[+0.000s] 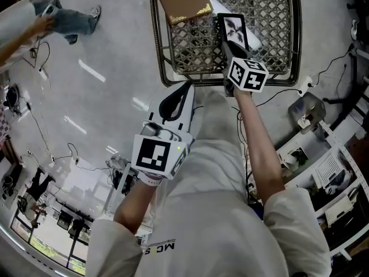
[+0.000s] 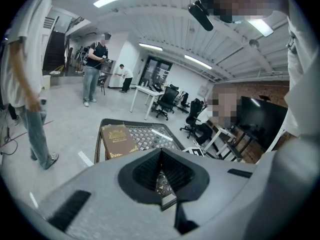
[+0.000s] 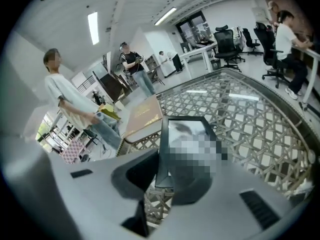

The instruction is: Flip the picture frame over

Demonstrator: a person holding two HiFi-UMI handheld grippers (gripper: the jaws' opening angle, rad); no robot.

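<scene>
right gripper [image 1: 229,46] is seen at upper centre of the head view, over the near part of the lattice table [image 1: 157,45]. its jaws are clamped on the near end of the picture frame [image 1: 233,29]. in the right gripper view the black frame [image 3: 182,126] is gripped at lower centre between the two dark pads [image 3: 141,170], with the picture side turned up toward the camera. the frame is held tilted over the lattice top [image 3: 250,129]. whether its far edge touches the lattice can't be told.

a brown book [image 1: 180,0] with gold print is laid flat on the table at the top of the head view, just left of the frame and apart from it. the same book [image 3: 145,115] is seen left of the frame in the right gripper view.

left gripper [image 1: 183,90] is held at centre of the head view, just below the table's near rim, off the table. in the left gripper view its fingertips [image 2: 161,151] are seen closed together with nothing between them; only lattice is glimpsed through the slot behind them. book [image 2: 118,141] and table [image 2: 98,144] are seen beyond the jaws, at centre left.

a bystander's legs [image 1: 69,19] are seen on the floor at upper left of the head view. shelving [image 1: 331,178] is seen at the right edge.
</scene>
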